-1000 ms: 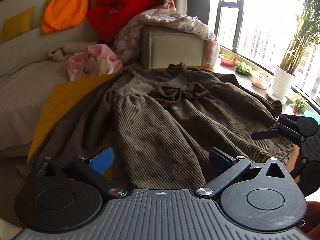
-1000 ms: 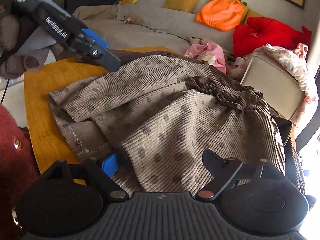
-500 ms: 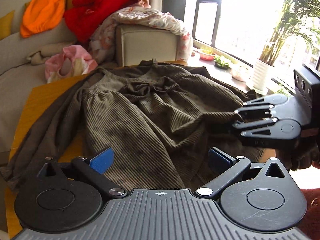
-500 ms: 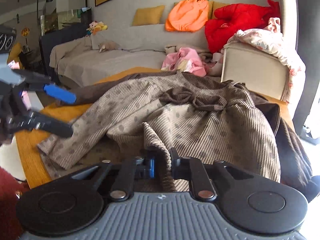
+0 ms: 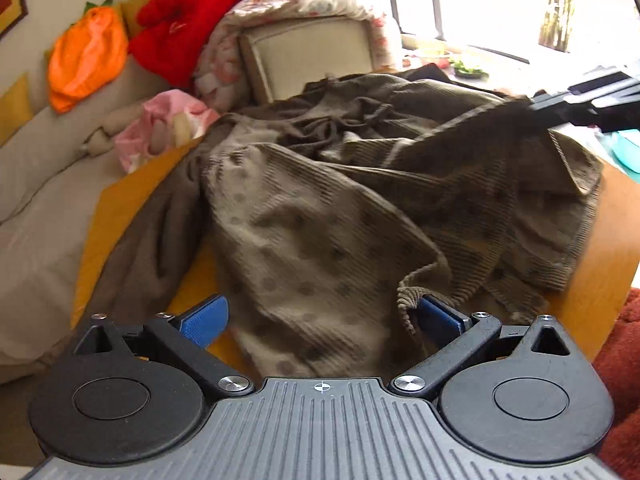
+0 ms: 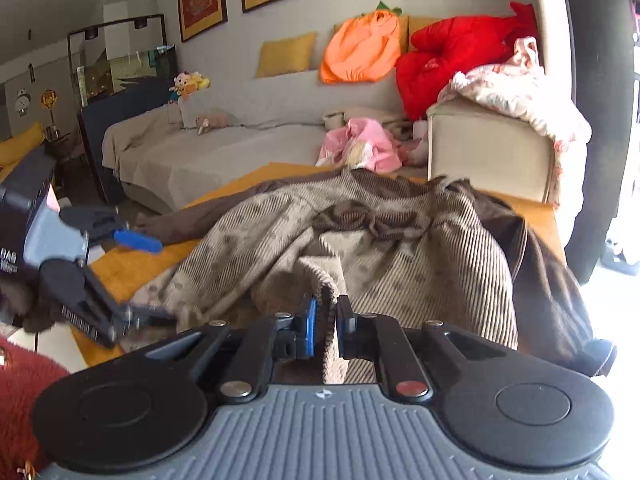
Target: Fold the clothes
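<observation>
A brown corduroy garment with darker dots (image 5: 320, 216) lies rumpled over a yellow table (image 5: 120, 200). My left gripper (image 5: 322, 316) is open at the garment's near edge, with cloth lying between its blue pads (image 5: 204, 318); a curled hem touches the right-hand one. In the right wrist view my right gripper (image 6: 326, 320) is shut on a raised fold of the garment (image 6: 400, 256). The left wrist view shows the right gripper (image 5: 540, 110) at the upper right, holding that hem up off the table. The left gripper (image 6: 160, 280) appears open at the left of the right wrist view.
A grey sofa (image 6: 240, 152) behind the table carries an orange cushion (image 6: 360, 52), a red one (image 6: 452, 56) and a pink garment (image 6: 356, 146). A beige armchair (image 6: 484, 148) with a floral blanket stands at the table's far end. A red fuzzy sleeve (image 5: 620, 380) shows nearby.
My right gripper went from open to shut on a garment fold and has lifted it. My left gripper stayed open and shifted along the garment's near edge.
</observation>
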`<act>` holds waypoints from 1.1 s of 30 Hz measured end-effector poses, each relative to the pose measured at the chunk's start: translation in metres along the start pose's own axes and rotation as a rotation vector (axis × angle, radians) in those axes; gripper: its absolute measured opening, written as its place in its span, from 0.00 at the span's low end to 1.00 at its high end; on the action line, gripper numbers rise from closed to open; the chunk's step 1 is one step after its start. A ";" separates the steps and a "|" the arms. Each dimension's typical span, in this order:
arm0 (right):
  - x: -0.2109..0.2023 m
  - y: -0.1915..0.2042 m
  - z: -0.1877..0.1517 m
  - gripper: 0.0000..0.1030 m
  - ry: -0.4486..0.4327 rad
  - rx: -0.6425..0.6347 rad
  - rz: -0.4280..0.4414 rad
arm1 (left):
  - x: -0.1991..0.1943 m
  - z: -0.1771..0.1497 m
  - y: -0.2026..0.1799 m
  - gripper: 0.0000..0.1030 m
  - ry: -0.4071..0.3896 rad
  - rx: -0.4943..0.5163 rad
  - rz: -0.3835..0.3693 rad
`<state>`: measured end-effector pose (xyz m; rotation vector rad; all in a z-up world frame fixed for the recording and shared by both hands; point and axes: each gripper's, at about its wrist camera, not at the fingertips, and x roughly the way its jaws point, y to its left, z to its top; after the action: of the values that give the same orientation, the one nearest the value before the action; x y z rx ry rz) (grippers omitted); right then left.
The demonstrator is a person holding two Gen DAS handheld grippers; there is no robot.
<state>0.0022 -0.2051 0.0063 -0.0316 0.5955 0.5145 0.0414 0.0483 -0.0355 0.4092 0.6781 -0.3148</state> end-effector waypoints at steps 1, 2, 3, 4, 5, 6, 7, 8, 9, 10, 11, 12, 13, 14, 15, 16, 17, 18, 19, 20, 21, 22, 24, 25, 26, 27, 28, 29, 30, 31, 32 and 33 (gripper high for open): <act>0.001 0.001 -0.007 0.10 0.033 0.007 0.011 | -0.002 -0.001 0.012 1.00 -0.004 -0.012 0.057; 0.003 0.003 -0.016 0.10 0.072 0.005 0.020 | -0.005 -0.002 0.024 1.00 -0.008 -0.026 0.113; 0.002 0.006 -0.023 0.10 0.096 -0.006 0.030 | -0.009 -0.003 0.035 1.00 -0.015 -0.052 0.130; 0.002 0.009 -0.031 0.10 0.121 -0.016 0.040 | -0.015 -0.005 0.046 1.00 -0.023 -0.081 0.136; -0.003 0.011 -0.035 0.10 0.123 -0.025 0.044 | -0.021 -0.006 0.057 1.00 -0.030 -0.111 0.141; -0.007 0.013 -0.039 0.10 0.125 -0.035 0.047 | -0.026 -0.007 0.067 1.00 -0.038 -0.141 0.147; -0.015 0.014 -0.040 0.13 0.110 -0.068 0.010 | -0.032 -0.009 0.078 1.00 -0.046 -0.171 0.153; -0.022 0.015 -0.041 0.18 0.095 -0.100 -0.028 | -0.038 -0.010 0.078 1.00 -0.059 -0.183 0.111; -0.030 0.016 -0.043 0.34 0.080 -0.133 -0.066 | -0.044 -0.011 0.073 1.00 -0.071 -0.184 0.049; -0.036 0.015 -0.045 0.54 0.064 -0.172 -0.114 | -0.047 -0.012 0.065 1.00 -0.075 -0.174 -0.015; -0.040 0.015 -0.047 0.61 0.058 -0.207 -0.147 | -0.049 -0.012 0.054 1.00 -0.074 -0.149 -0.067; -0.041 0.014 -0.050 0.64 0.067 -0.227 -0.172 | -0.050 -0.013 0.041 1.00 -0.071 -0.121 -0.116; -0.042 0.013 -0.052 0.64 0.076 -0.247 -0.197 | -0.046 -0.012 0.030 1.00 -0.064 -0.097 -0.129; -0.041 0.015 -0.054 0.64 0.081 -0.252 -0.203 | -0.040 -0.012 0.020 1.00 -0.056 -0.074 -0.133; -0.040 0.018 -0.055 0.64 0.075 -0.254 -0.193 | -0.035 -0.011 0.010 1.00 -0.048 -0.051 -0.136; -0.037 0.022 -0.056 0.64 0.064 -0.257 -0.170 | -0.030 -0.010 0.000 1.00 -0.040 -0.028 -0.140; -0.033 0.028 -0.056 0.64 0.049 -0.266 -0.151 | -0.025 -0.010 -0.010 1.00 -0.032 -0.006 -0.143; -0.025 0.034 -0.055 0.66 0.033 -0.285 -0.144 | -0.020 -0.009 -0.020 1.00 -0.024 0.017 -0.147; -0.018 0.040 -0.053 0.66 0.018 -0.304 -0.138 | -0.014 -0.008 -0.030 1.00 -0.016 0.040 -0.150; -0.010 0.046 -0.053 0.66 0.008 -0.326 -0.150 | -0.009 -0.008 -0.040 1.00 -0.008 0.063 -0.154; 0.002 0.053 -0.053 0.66 -0.006 -0.359 -0.177 | -0.005 -0.007 -0.046 1.00 -0.007 0.064 -0.147; 0.013 0.056 -0.051 0.66 -0.018 -0.384 -0.205 | -0.002 -0.005 -0.048 1.00 -0.010 0.050 -0.139; 0.026 0.059 -0.045 0.63 -0.063 -0.422 -0.290 | 0.001 -0.001 -0.050 1.00 -0.019 0.023 -0.134; 0.027 0.057 -0.038 0.59 -0.104 -0.426 -0.348 | 0.001 0.000 -0.051 1.00 -0.026 0.022 -0.126; 0.018 0.054 -0.030 0.59 -0.160 -0.414 -0.397 | 0.001 0.000 -0.053 1.00 -0.032 0.029 -0.112; 0.010 0.051 -0.022 0.59 -0.216 -0.402 -0.446 | 0.001 -0.001 -0.052 1.00 -0.037 0.045 -0.090; 0.000 0.047 -0.016 0.59 -0.259 -0.394 -0.488 | 0.002 -0.001 -0.051 1.00 -0.043 0.064 -0.067; -0.009 0.044 -0.013 0.60 -0.280 -0.393 -0.507 | 0.003 -0.002 -0.047 1.00 -0.048 0.083 -0.031; -0.016 0.039 -0.012 0.60 -0.264 -0.405 -0.501 | 0.002 -0.003 -0.041 1.00 -0.058 0.092 0.016; -0.020 0.037 -0.015 0.60 -0.232 -0.415 -0.489 | 0.001 -0.003 -0.034 1.00 -0.069 0.098 0.065; -0.022 0.035 -0.021 0.61 -0.202 -0.419 -0.474 | -0.001 -0.003 -0.024 1.00 -0.080 0.091 0.118; -0.024 0.035 -0.029 0.62 -0.162 -0.416 -0.441 | -0.003 -0.002 -0.013 1.00 -0.087 0.069 0.163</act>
<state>-0.0464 -0.1902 -0.0004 -0.5015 0.3002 0.2006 0.0325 0.0388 -0.0382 0.5110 0.5462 -0.2003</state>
